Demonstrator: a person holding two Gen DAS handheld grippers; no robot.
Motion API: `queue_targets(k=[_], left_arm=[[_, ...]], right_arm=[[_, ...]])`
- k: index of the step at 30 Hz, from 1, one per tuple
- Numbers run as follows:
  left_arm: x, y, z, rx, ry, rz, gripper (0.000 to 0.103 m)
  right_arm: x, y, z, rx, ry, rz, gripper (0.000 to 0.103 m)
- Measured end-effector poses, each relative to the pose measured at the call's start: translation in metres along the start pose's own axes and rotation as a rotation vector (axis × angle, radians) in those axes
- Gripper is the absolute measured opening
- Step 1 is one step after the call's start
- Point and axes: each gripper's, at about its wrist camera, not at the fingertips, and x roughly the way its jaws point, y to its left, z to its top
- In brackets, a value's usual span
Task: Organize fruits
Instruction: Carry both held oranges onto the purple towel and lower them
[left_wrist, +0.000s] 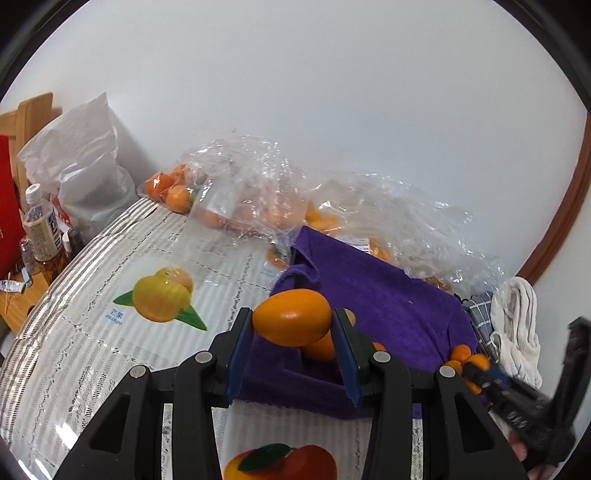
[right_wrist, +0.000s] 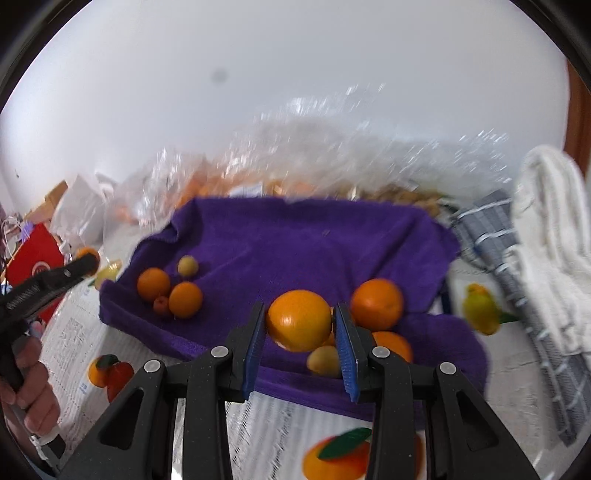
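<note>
- left gripper (left_wrist: 293, 326): black arms, blue ribbed pads, clamped on a smooth oval orange fruit (left_wrist: 291, 322) held above the near-left edge of the purple towel (left_wrist: 388, 299).
- right gripper (right_wrist: 300, 326): same build, clamped on a round glossy orange (right_wrist: 299, 319) over the towel's front.
- purple towel: plush, rumpled, bearing loose oranges (right_wrist: 376, 303) and small yellow fruits (right_wrist: 187, 265).
- crinkled clear plastic bags (left_wrist: 236, 184) of oranges lay behind it.
- glossy fruit-print tablecloth (left_wrist: 110, 332) underneath.

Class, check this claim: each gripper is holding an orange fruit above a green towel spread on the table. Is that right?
Not quite: the towel is purple, not green, as the right wrist view shows. The rest stands: the left gripper and the right gripper each hold an orange fruit.
</note>
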Motion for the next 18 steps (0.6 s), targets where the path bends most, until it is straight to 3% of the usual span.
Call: queue_targets(k=[7,18], left_arm=[[0.006,0.003,0.0,-0.009,0.02,-0.011,0.041],[0.014,-0.017,-0.013,0.082,0.072,-0.029,0.041]], right_arm=[[0.032,0.01,-0.006,-0.019,0.082,0.035,0.036],[0.02,0.002,-0.015,0.016,0.067,0.083,0.038]])
